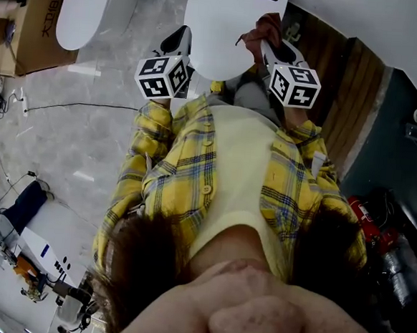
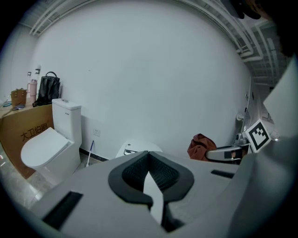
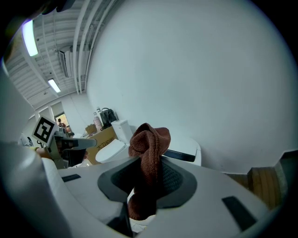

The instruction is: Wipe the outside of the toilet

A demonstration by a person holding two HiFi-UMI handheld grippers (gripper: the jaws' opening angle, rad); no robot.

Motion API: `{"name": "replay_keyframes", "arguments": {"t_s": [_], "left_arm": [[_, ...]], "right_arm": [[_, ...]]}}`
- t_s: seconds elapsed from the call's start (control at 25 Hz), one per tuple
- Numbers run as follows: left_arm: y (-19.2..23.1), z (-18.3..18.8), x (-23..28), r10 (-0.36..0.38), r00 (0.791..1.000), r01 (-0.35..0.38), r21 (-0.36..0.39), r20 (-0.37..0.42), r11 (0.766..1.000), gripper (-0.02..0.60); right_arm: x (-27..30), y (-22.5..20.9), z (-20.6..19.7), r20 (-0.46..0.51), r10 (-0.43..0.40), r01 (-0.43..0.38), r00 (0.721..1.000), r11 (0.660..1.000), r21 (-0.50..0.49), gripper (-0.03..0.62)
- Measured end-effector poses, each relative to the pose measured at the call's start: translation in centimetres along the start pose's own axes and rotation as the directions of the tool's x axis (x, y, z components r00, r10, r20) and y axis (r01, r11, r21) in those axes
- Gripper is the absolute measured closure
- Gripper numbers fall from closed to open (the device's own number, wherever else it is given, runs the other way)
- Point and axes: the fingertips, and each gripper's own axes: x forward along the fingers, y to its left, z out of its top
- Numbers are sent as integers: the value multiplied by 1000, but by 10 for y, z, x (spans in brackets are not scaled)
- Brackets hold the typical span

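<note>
The white toilet (image 1: 230,24) stands right in front of me, close to the wall; its tank top (image 3: 186,151) shows past the right jaws. My right gripper (image 1: 272,49) is shut on a red-brown cloth (image 1: 261,31), held over the toilet's right side. In the right gripper view the cloth (image 3: 149,148) bunches up between the pads and hangs below them. My left gripper (image 1: 181,38) hovers at the toilet's left side, its jaws shut with nothing in them (image 2: 149,160). From the left gripper view the cloth (image 2: 201,145) and the right gripper (image 2: 230,152) show at the right.
A second white toilet (image 1: 88,9) stands to the left beside a cardboard box (image 1: 40,23) with a black bag (image 2: 48,88) on it. A cable (image 1: 77,105) runs over the grey floor. Wood panelling (image 1: 350,101) and red gear (image 1: 366,221) are at the right.
</note>
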Motion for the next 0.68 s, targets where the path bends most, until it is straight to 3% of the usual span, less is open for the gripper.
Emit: {"name": "replay_keyframes", "arguments": {"t_s": [0.36,0.68], "left_arm": [[9,-9,-25,16,1000,-16,2,10,1000,574],[5,-16,-60,59,998,-59,-16,34,998,574]], "right_arm": [[-17,15,-2,33,-29,28,999,1000,8,476],[-35,28,-8,37,-3,4,999,1000,-19,476]]}}
